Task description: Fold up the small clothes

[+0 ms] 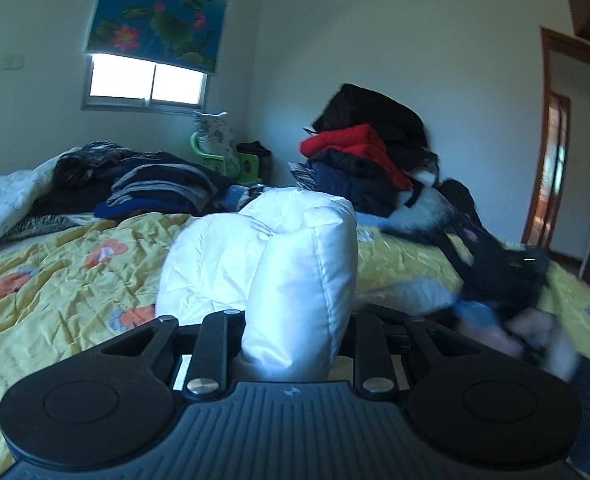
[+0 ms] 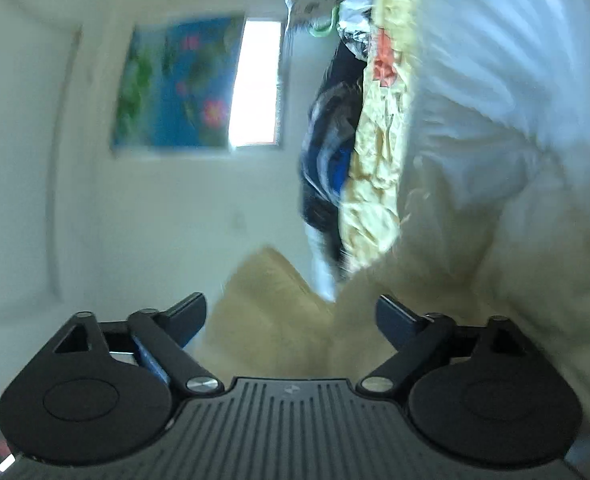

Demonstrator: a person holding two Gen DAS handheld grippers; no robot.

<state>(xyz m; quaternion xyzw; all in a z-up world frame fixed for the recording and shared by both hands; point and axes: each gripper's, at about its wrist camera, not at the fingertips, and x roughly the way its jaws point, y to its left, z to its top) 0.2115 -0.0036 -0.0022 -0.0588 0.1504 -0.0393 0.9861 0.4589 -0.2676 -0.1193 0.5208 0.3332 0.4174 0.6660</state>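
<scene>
Plainly bulging up between the narrowed jaws of the left gripper (image 1: 291,344): a white quilted puffer garment (image 1: 263,264), pinched tight, its padded channels swelling into two rounded lobes above a yellow floral bedspread (image 1: 75,264). Lying crumpled and glossy under it, that bedspread, printed with orange flowers. Piling up beyond: striped dark clothes (image 1: 163,188) at left, then a green plastic chair (image 1: 219,160) by the wall, then a heap of red and black jackets (image 1: 367,152). Hanging over a bright window (image 1: 147,84), a blue lotus-print blind (image 1: 159,12); standing at far right, a wooden door frame (image 1: 543,140). Blurring at the right edge, the right gripper (image 1: 475,240) with a hand (image 1: 507,332) behind it. Gaping wide in its own rolled view, the right gripper (image 2: 291,316), pads pressing on nothing, cream fleecy lining (image 2: 279,320) lying between them, white shell fabric (image 2: 515,100) rising at right.
</scene>
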